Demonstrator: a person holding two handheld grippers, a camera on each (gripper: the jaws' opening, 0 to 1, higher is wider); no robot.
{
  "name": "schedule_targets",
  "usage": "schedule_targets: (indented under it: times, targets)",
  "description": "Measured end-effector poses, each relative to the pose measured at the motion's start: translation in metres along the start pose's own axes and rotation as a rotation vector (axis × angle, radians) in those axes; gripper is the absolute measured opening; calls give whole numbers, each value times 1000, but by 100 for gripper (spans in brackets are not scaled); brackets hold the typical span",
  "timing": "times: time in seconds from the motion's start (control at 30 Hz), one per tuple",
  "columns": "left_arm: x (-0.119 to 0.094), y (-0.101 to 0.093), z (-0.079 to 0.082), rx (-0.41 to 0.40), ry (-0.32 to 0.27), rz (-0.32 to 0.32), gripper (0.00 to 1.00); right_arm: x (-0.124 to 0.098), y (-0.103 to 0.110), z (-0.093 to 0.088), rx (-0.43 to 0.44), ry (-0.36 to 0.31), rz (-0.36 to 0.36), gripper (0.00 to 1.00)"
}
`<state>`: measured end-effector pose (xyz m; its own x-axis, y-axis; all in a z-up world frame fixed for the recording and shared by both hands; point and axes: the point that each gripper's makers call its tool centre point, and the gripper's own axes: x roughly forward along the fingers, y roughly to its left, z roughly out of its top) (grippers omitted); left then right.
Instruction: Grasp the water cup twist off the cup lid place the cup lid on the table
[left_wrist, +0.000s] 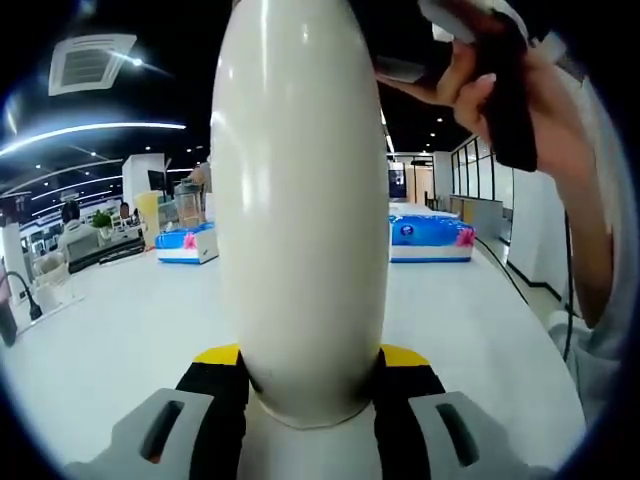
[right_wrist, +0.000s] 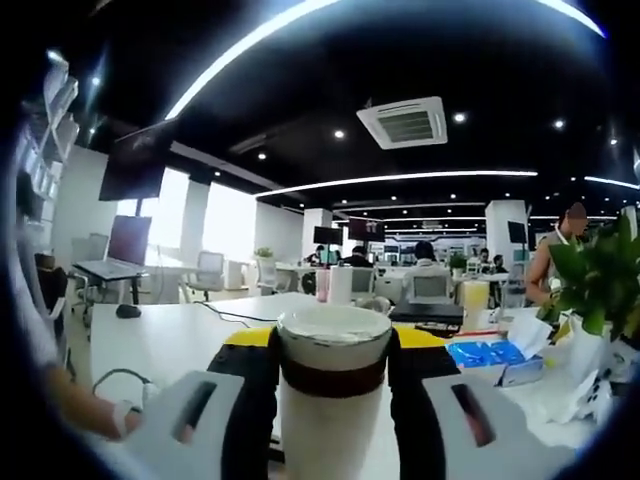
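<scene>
left gripper view: left gripper (left_wrist: 305, 385) pinches white cup (left_wrist: 300, 210); right gripper (right_wrist: 333, 370) pinches the lid (right_wrist: 333, 345); no readable writing.

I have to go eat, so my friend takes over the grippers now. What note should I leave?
Left gripper: shut on the white cup.
Right gripper: shut on a white piece with a brown band, likely the lid.
Done: cup grasped, lid gripped. I can't tell if the lid is fully twisted off.
Left: finish the twist if needed, then set the lid on the table.
</scene>
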<state>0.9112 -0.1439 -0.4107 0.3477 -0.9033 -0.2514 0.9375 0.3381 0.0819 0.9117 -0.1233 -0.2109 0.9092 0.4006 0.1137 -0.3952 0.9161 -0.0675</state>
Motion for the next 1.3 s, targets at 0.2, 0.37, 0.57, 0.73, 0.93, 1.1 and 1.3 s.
schedule_targets:
  times: [0.2, 0.37, 0.57, 0.73, 0.93, 1.1, 1.3]
  targets:
    - [-1, 0, 0, -1, 0, 0, 50, 1, 2, 0, 3, 2, 42, 45]
    - [-1, 0, 0, 0, 0, 0, 50, 1, 3, 0, 3, 7, 65, 45]
    - [0, 0, 0, -2, 0, -1, 50, 2, 3, 0, 7, 9, 100, 45]
    - [0, 0, -1, -1, 0, -1, 50, 2, 3, 0, 9, 10, 133, 45]
    - [-1, 0, 0, -3, 0, -1, 50, 2, 4, 0, 25, 12, 197, 45]
    - [-1, -1, 0, -4, 0, -1, 50, 3, 5, 0, 37, 8, 242, 45]
    - [-1, -1, 0, -6, 0, 0, 50, 4, 6, 0, 41, 6, 294, 45]
